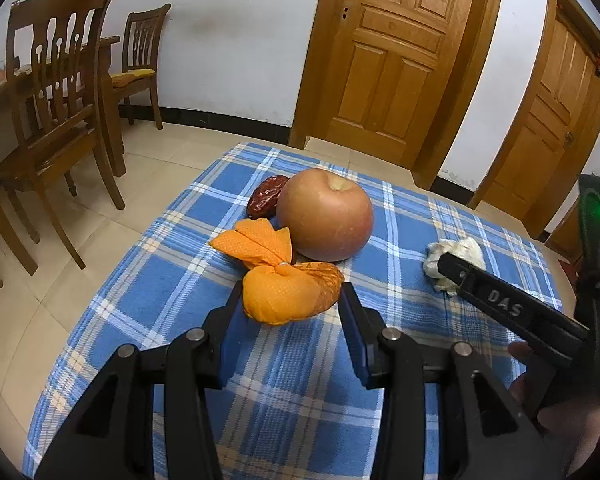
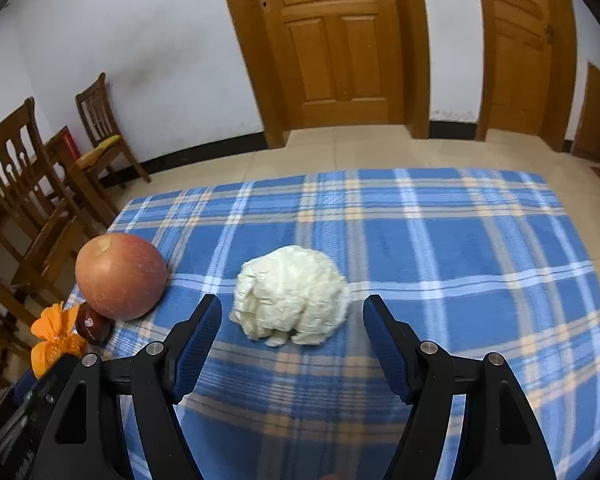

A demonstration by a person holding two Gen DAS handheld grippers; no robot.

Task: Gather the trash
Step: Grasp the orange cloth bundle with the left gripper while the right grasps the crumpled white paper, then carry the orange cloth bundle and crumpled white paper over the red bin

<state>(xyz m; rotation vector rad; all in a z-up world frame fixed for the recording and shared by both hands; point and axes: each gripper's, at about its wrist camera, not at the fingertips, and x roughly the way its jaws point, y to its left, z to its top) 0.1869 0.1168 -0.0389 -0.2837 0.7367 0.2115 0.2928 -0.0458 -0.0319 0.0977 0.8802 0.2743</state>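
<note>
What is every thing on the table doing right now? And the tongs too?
Apple: whole, resting on the cloth.
Orange wrapper: twisted, held between the left tongs.
Tissue wad: crumpled, lying loose.
Right tongs: open, not touching the wad.
Red date: lying behind the apple.

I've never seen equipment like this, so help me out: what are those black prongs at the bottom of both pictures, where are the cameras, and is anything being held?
No robot here: a person carries a two-fingered hand tool in each hand, with a camera on each looking along its fingers.

The left tool's picture shows the left gripper closed on an orange cloth pouch. Behind it lie an apple and a dark red wrapped item, all on a blue plaid tablecloth. The right tool reaches in from the right.

The right tool's picture shows the right gripper, fingers open, holding nothing, a crumpled white tissue just ahead of it.
</note>
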